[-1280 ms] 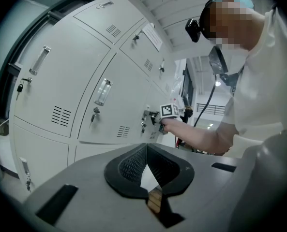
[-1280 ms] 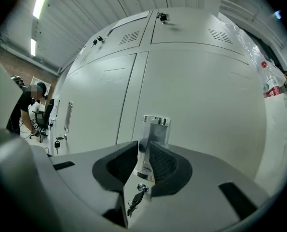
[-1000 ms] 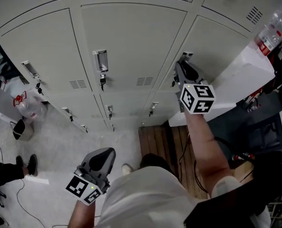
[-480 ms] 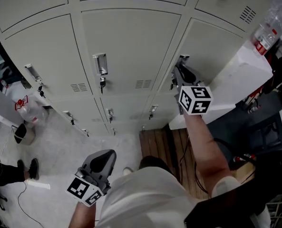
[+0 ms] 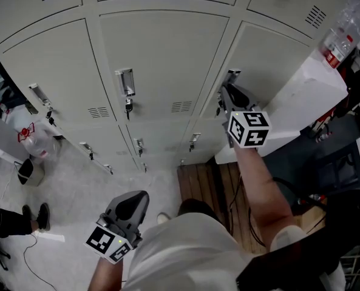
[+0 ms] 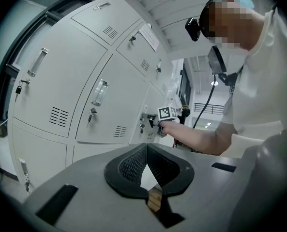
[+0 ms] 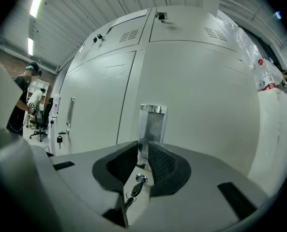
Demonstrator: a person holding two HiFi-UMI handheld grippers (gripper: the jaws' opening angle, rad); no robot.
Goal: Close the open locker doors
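A bank of pale grey lockers fills the head view. My right gripper (image 5: pixel 229 94) is up against the chrome handle (image 5: pixel 233 75) of the right-hand locker door (image 5: pixel 271 59). In the right gripper view its jaws stand a narrow slit apart around the lower lip of that handle (image 7: pixel 153 124), with the door's key (image 7: pixel 139 180) hanging just below the right gripper (image 7: pixel 143 151). How far this door stands from its frame I cannot tell. My left gripper (image 5: pixel 133 196) hangs low near my waist, away from the lockers; the left gripper (image 6: pixel 146 151) is shut and holds nothing.
The middle locker (image 5: pixel 161 59) and left locker (image 5: pixel 52 65) look closed, with keys in their locks. A white cabinet (image 5: pixel 301 102) with a plastic bottle (image 5: pixel 336 41) stands close on the right. A wooden pallet (image 5: pixel 198 180) lies underfoot. A bag (image 5: pixel 31 135) and someone's feet (image 5: pixel 33 211) are at left.
The right gripper has stayed at the same handle, shifting only slightly. The left gripper has not moved. The head view has drifted a little.
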